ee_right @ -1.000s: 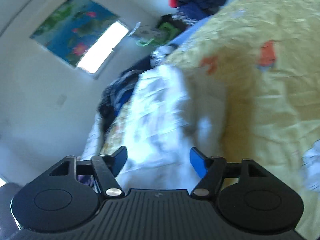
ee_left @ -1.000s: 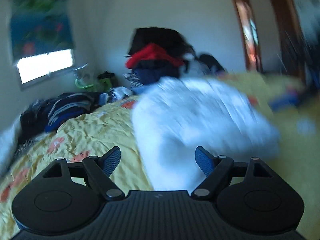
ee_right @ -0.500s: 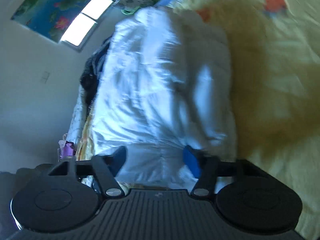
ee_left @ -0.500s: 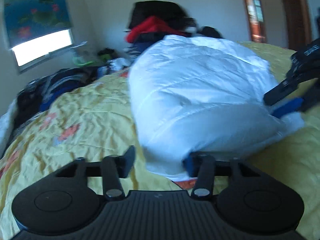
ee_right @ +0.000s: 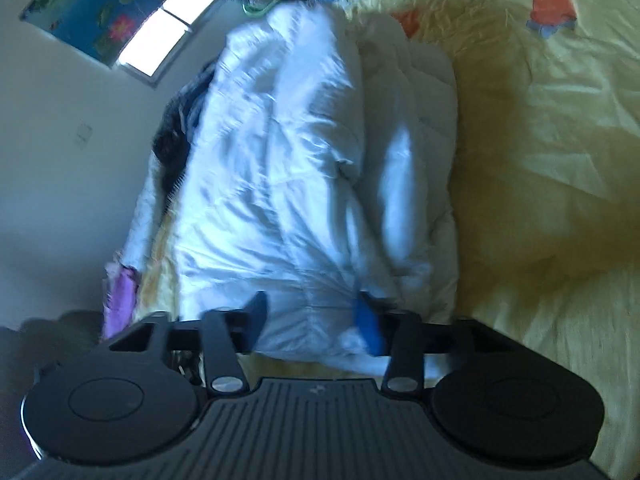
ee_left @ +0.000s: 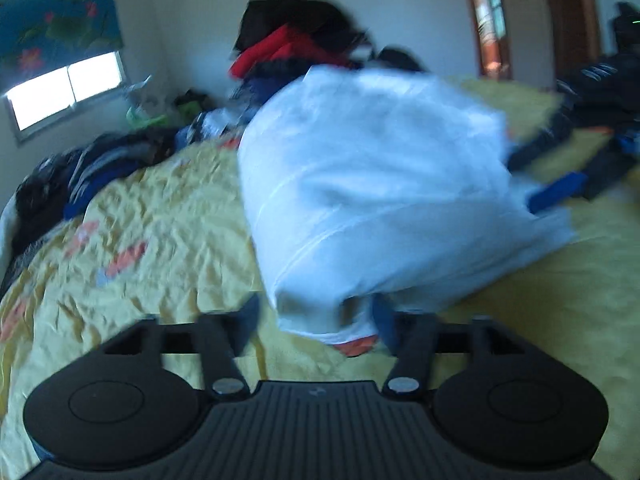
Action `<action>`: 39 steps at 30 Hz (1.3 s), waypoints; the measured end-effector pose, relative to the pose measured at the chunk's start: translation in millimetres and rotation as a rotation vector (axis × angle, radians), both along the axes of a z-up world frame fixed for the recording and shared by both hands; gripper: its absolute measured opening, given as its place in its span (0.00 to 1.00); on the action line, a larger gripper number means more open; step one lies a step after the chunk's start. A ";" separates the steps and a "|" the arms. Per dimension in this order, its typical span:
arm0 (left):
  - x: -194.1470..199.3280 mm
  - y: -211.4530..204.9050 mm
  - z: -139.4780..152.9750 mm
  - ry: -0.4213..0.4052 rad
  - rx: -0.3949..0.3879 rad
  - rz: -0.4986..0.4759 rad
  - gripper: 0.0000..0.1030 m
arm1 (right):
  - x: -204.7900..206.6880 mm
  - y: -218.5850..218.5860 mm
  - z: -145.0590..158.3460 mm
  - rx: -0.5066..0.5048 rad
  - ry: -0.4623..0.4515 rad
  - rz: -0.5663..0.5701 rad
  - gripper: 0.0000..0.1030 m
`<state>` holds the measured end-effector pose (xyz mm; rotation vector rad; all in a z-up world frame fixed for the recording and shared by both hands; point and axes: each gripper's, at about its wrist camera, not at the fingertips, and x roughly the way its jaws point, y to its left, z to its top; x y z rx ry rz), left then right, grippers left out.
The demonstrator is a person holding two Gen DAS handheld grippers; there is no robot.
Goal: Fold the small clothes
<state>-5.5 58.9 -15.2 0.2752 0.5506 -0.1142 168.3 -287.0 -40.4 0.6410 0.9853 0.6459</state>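
Crumpled yellow sheet [ee_left: 168,216] with orange and blue prints is spread over the bed, its surface full of fine creases. On it a white garment [ee_left: 372,184] is bunched into a puffy, rounded mound, its thin cloth marked by stitched seams and soft folds; a pale hem band is seen along its near edge. In the right wrist view the garment [ee_right: 288,168] is seen stretched lengthwise, glossy where light falls on it, with a shaded fold down its right side.

The left tongs [ee_left: 316,316] are held apart, ribbed black body below, with the garment's near corner lying between the fingers; whether the cloth is pinched cannot be told. The right tongs [ee_right: 312,312] are likewise spread, with the garment's hem gathered between the dark finger and the blue pad [ee_right: 370,322]; a firm grip is not shown. In the left wrist view the right tongs [ee_left: 560,184] are seen at the garment's far right edge, blurred.

A heap of dark and red clothes [ee_left: 296,52] is piled beyond the garment, and striped dark clothes [ee_left: 88,172] lie at the bed's left edge. A window [ee_left: 64,94] under a flowered blind [ee_left: 52,12] is set in the wall. Much of both views is smeared by blur, so the garment's type cannot be made out.
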 end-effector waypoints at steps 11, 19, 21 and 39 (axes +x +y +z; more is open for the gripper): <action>74.8 -26.6 37.1 -0.042 -0.197 0.123 0.71 | 70.8 40.9 59.7 -0.020 -0.196 -0.048 0.95; 124.5 -36.9 -8.7 0.080 -0.149 0.131 0.96 | 101.8 59.8 0.0 -0.188 -0.134 -0.035 0.90; 131.8 -33.7 -13.4 0.088 -0.147 0.129 1.00 | 104.0 59.0 -3.7 -0.180 -0.129 -0.036 0.90; -34.7 -27.3 29.6 0.143 -0.108 0.367 0.99 | -140.8 30.9 4.9 -0.504 -0.193 -0.207 0.99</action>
